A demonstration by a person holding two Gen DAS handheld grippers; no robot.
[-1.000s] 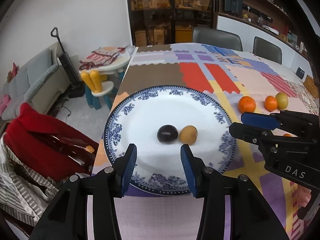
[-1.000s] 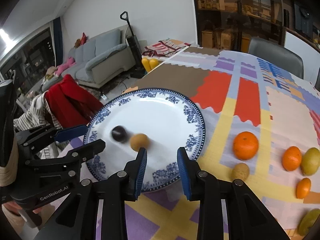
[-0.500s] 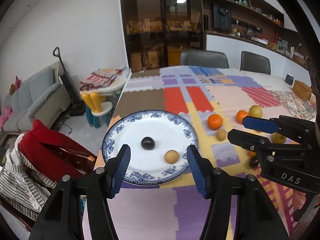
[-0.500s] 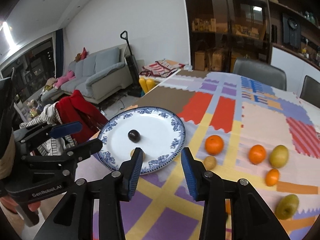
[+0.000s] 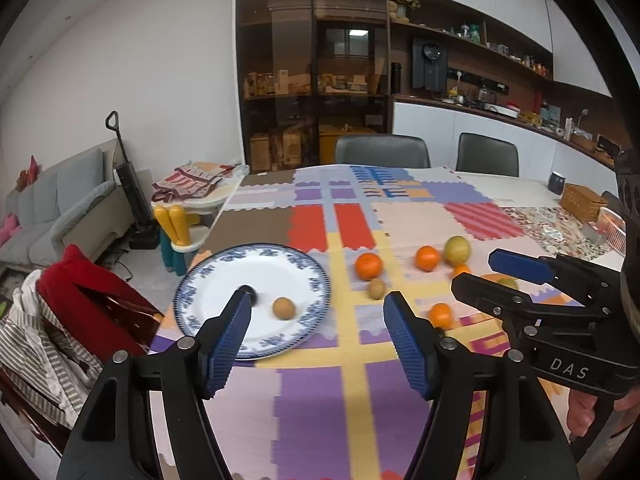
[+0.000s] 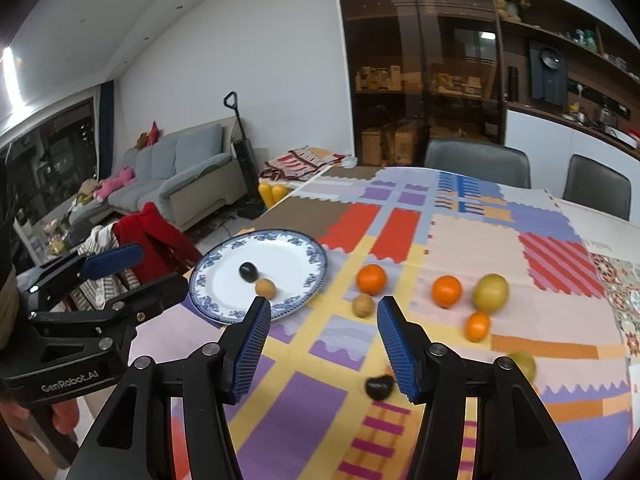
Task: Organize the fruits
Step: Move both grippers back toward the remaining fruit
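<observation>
A blue-and-white plate (image 5: 224, 280) (image 6: 288, 264) sits near the table's left edge with a dark round fruit (image 6: 248, 271) and a brown fruit (image 5: 283, 307) (image 6: 265, 288) on it. On the patchwork cloth to its right lie two oranges (image 6: 371, 278) (image 6: 446, 290), a yellow-green fruit (image 6: 491, 293), a small orange (image 6: 477, 325), a brown fruit (image 6: 363, 305) and another dark fruit (image 6: 379, 387). My left gripper (image 5: 317, 304) hangs above the cloth, short of the plate, jaws opening and empty. My right gripper (image 6: 323, 308) is beside it, jaws also opening, nothing between them.
A chair draped with a red garment (image 5: 86, 300) stands by the table's left edge. Two grey chairs (image 5: 382, 152) are at the far side. A wicker basket (image 5: 582, 202) sits at the far right. A green fruit (image 6: 522, 364) lies near the right gripper.
Both grippers have drawn back and upward from the plate, and their jaws have spread wider. The dark and brown fruits stay on the plate, and more of the table shows.
</observation>
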